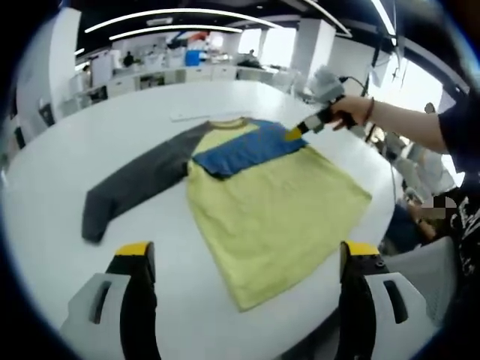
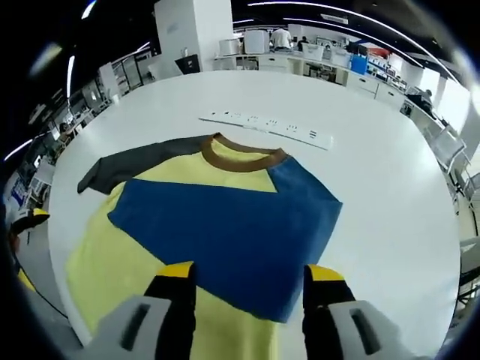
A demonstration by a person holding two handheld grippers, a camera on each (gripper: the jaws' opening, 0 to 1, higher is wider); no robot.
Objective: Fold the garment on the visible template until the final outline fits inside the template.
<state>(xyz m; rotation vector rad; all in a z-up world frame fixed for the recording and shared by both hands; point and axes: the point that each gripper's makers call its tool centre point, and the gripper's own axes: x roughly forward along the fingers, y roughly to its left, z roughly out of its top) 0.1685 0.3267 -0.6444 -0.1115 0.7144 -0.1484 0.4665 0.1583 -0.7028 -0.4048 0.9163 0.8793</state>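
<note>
shirt (image 2: 225, 225) flat on white table (image 2: 390, 187), blue sleeve (image 2: 247, 240) folded across chest | left gripper (image 1: 244, 259) spread, empty | right gripper (image 2: 247, 281) spread above blue sleeve

The garment (image 1: 274, 217) is spread flat on the table (image 1: 90, 135) at the centre of the left gripper view. One sleeve (image 1: 139, 184) is stretched toward the left of the frame; the other sleeve (image 1: 251, 150) is laid folded across the chest, below the collar (image 1: 229, 121). The right gripper (image 1: 294, 133) is seen at the upper right, at the folded sleeve's edge. A strip (image 2: 266, 126) is set beyond the collar, toward the top of the right gripper view.
</note>
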